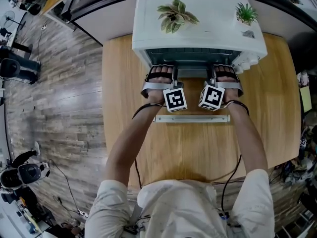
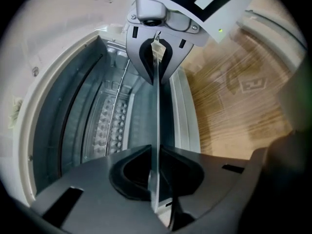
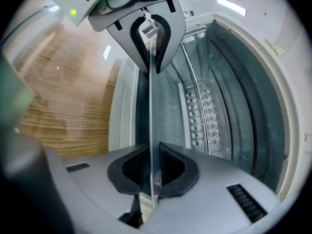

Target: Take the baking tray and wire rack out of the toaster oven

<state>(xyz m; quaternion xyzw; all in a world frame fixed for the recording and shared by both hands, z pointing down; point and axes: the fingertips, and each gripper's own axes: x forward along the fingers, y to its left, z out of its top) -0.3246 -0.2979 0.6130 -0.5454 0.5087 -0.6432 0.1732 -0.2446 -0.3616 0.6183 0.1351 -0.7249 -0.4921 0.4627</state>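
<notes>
The left gripper (image 2: 155, 177) and the right gripper (image 3: 152, 179) are both clenching their jaws on the thin front edge of the baking tray (image 2: 159, 121) lying in the mouth of the toaster oven (image 1: 198, 19), seemingly beginning the pull-out, which is calling for a level, even draw straight out of the oven.

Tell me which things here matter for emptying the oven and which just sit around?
In the job: white boxy toaster oven; thin grey metal baking tray, clamped by left gripper and right gripper.
Just lying about: two small green leafy plants atop the oven.
</notes>
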